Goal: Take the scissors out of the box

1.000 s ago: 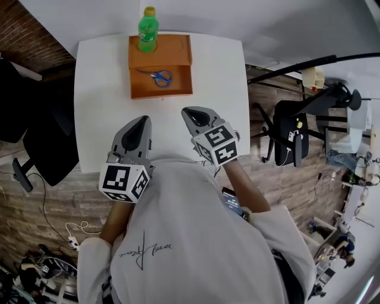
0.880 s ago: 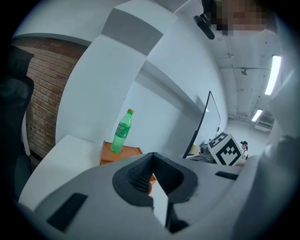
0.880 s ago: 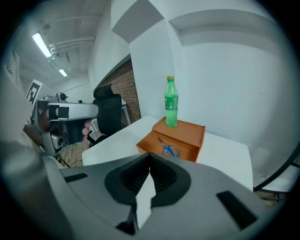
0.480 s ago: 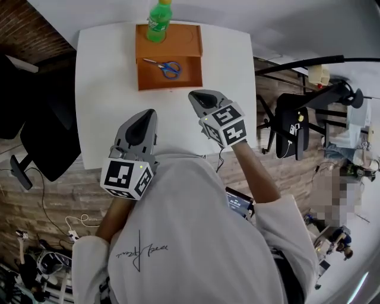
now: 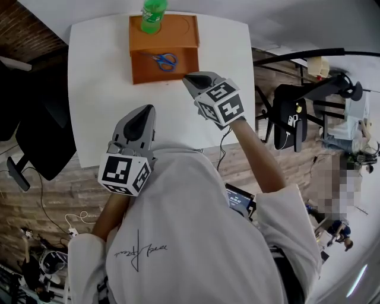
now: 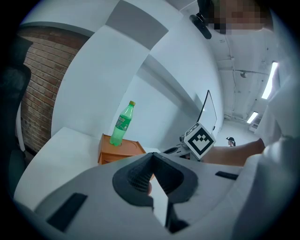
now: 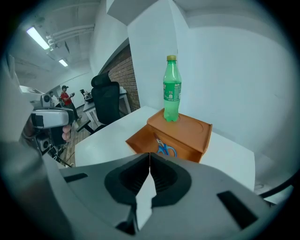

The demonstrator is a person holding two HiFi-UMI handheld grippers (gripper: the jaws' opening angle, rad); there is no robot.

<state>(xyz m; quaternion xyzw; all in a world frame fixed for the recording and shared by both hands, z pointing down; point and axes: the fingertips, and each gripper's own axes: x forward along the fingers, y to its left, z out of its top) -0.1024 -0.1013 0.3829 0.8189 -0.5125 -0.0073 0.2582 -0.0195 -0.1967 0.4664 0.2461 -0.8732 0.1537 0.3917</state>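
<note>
Right gripper [image 5: 190, 78] nearer box [image 5: 161, 75], scissors [image 5: 165, 59] inside

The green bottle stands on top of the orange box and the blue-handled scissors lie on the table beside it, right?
No: the scissors lie inside the open compartment of the orange box, not on the table. The green bottle does stand on top; the head view shows it.

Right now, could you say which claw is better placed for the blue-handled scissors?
Right claw: it sits by the orange wooden box, near the blue-handled scissors; the left claw hangs farther back.
</note>
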